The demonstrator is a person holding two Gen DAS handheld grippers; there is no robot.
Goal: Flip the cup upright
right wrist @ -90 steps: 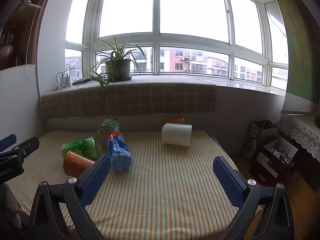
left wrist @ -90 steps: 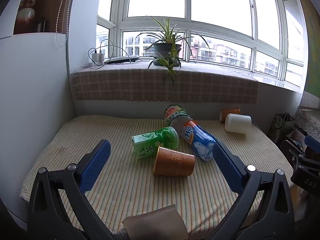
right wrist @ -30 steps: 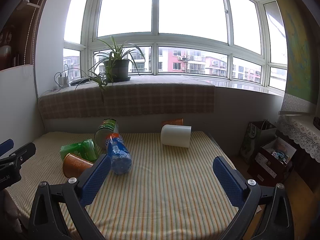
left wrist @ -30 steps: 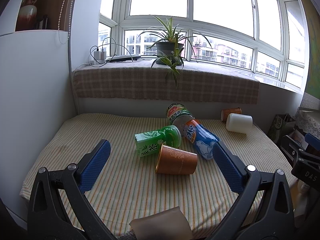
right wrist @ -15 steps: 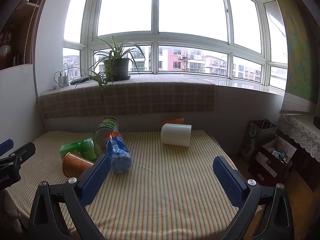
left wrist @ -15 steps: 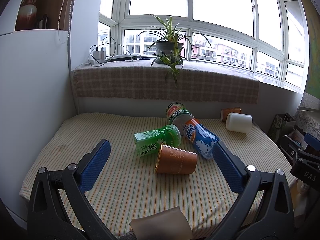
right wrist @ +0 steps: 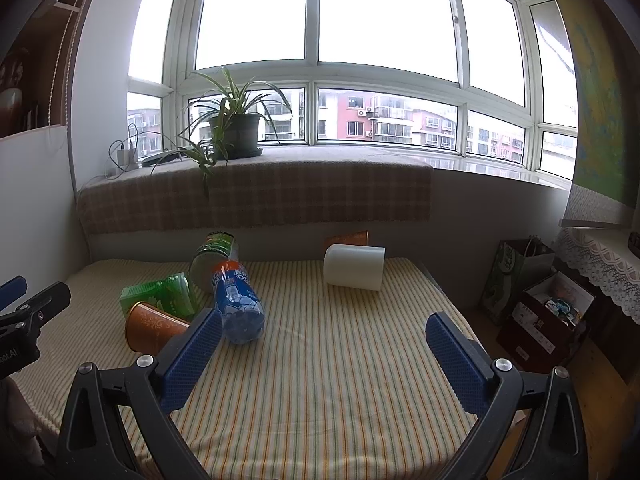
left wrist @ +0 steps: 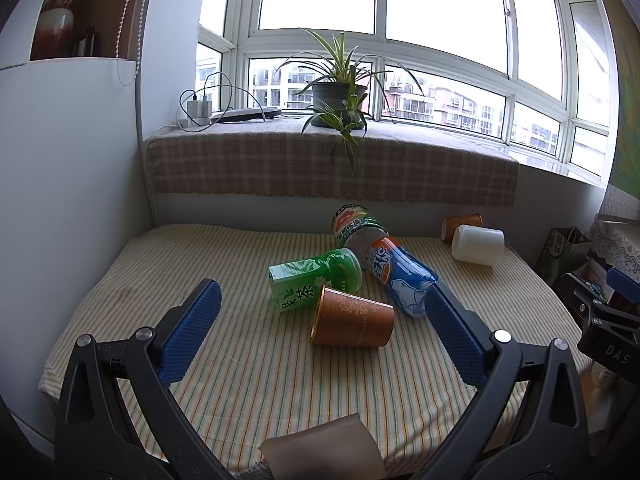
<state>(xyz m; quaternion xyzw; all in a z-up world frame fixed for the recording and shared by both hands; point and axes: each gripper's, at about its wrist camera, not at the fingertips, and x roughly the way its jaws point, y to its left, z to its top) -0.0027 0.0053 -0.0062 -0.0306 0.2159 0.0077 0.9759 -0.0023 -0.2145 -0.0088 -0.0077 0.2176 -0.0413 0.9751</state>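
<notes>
An orange paper cup (left wrist: 351,318) lies on its side on the striped table, mouth to the left; it also shows in the right wrist view (right wrist: 154,327). A white cup (left wrist: 477,245) lies on its side at the back right, with a second orange cup (left wrist: 460,223) on its side behind it; in the right wrist view they are the white cup (right wrist: 354,267) and the orange cup (right wrist: 347,238). My left gripper (left wrist: 322,332) is open and empty, just in front of the near orange cup. My right gripper (right wrist: 324,356) is open and empty over the bare table.
A green tea bottle (left wrist: 314,282), a blue soda bottle (left wrist: 400,276) and a can (left wrist: 354,222) lie among the cups. A tan object (left wrist: 320,450) sits at the near table edge. Bags and boxes (right wrist: 540,308) stand on the floor at the right. A potted plant (right wrist: 234,130) is on the sill.
Both grippers have stayed open and nearly still; the views shifted only slightly. Nothing on the table has moved.
</notes>
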